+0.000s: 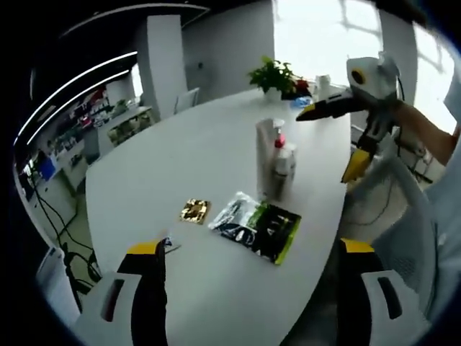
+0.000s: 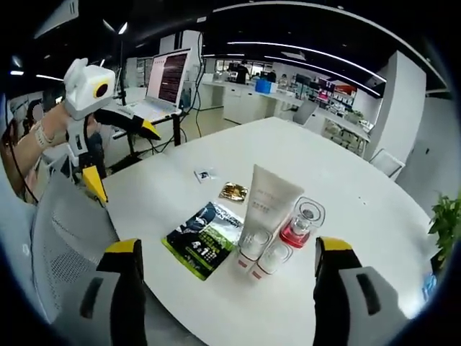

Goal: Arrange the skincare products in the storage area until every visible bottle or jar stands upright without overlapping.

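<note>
A cluster of skincare products stands near the table's edge: a tall white tube, a clear bottle with a red base whose red top peeks out behind, and two small white bottles. They are packed tight together. Beside them lie a dark green-edged packet, a gold sachet and a tiny sachet. My left gripper is open and empty, held off the table. My right gripper is likewise open and empty.
The white oval table carries a potted plant at one end. A white mesh chair sits at the table's edge by the products. A laptop stands on a desk beyond.
</note>
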`<state>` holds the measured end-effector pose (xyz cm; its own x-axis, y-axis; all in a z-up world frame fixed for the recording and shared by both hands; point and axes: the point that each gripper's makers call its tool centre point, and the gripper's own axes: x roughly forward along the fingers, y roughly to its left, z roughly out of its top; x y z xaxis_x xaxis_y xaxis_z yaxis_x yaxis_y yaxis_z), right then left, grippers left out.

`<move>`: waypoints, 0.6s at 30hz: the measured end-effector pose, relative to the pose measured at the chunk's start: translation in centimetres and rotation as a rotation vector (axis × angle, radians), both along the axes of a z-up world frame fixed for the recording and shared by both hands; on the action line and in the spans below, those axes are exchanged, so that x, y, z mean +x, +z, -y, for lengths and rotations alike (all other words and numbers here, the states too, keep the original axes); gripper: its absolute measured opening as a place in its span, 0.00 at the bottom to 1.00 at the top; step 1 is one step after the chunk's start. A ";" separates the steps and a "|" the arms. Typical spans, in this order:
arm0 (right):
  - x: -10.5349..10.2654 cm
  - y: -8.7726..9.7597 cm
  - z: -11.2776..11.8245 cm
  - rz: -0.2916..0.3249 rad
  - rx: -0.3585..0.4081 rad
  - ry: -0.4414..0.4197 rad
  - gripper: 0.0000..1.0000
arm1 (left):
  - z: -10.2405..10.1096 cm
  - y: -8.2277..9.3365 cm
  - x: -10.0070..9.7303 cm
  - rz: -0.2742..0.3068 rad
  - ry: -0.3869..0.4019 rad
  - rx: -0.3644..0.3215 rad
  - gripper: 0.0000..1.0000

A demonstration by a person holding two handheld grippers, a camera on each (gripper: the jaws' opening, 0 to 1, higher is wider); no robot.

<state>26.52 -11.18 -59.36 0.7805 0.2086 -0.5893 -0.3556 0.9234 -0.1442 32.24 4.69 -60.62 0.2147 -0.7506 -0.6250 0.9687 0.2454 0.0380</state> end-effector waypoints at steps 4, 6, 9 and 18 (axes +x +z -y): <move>-0.1 -0.2 -0.3 -0.010 -0.001 0.011 0.97 | -0.3 0.0 0.0 -0.009 0.008 -0.005 0.97; -0.2 -0.2 -0.4 -0.015 0.006 0.013 0.93 | -0.5 -0.1 0.1 -0.006 0.018 -0.005 0.97; -0.1 0.2 -0.2 0.002 0.006 0.007 0.86 | -0.9 -0.5 0.4 -0.015 0.031 -0.001 0.97; -0.2 0.2 -0.9 0.003 0.041 0.047 0.64 | -0.9 -2.0 1.9 -0.031 0.054 0.007 0.97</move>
<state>26.37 -10.30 -59.13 0.7709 0.2691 -0.5773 -0.3987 0.9107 -0.1078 34.19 5.63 -62.58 0.2351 -0.7339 -0.6373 0.9549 0.2968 0.0104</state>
